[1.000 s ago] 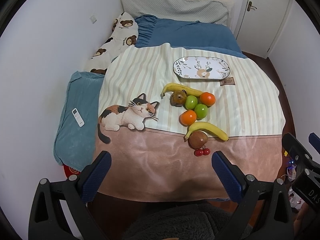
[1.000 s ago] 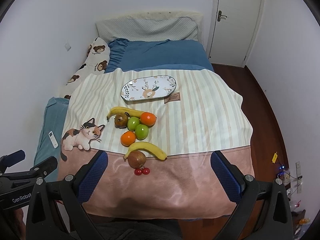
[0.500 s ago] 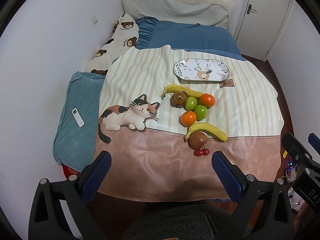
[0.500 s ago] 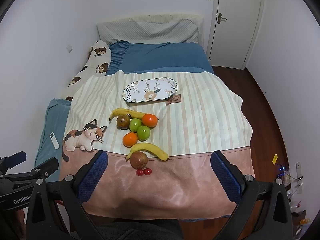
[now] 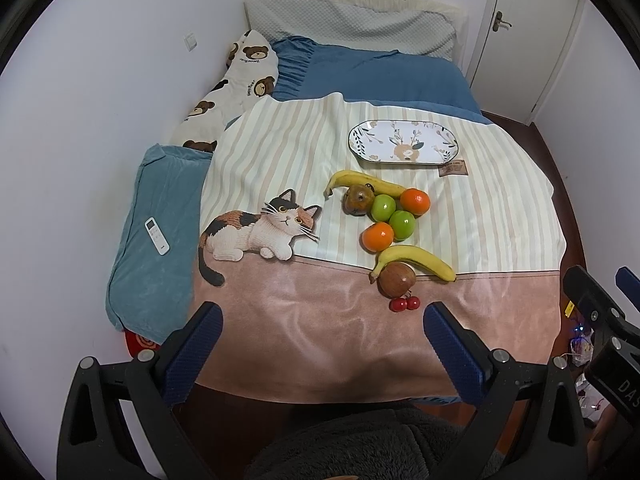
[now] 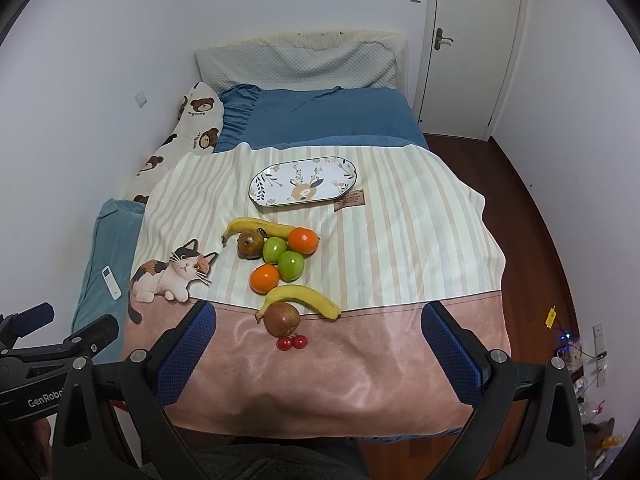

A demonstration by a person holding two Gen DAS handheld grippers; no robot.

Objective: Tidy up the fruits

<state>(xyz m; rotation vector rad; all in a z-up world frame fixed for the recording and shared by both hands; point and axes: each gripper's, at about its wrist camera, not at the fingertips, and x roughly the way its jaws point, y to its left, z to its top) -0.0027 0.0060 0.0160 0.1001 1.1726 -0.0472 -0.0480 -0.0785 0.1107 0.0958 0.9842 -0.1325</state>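
The blanket is soft cloth, its near pink band faintly sheened. The oval plate looks like glazed ceramic, glossy and smooth. Green apples and cherries shine; the bananas are matt. Each hand-held gripper has matt black plastic arms and textured blue pads. The floor on the right is polished wood.

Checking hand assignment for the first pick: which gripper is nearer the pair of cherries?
Right, by a small margin. The cherries lie almost centred ahead of the right gripper, while they sit off toward the right finger of the left gripper. Both grippers are open, short of the fruit.
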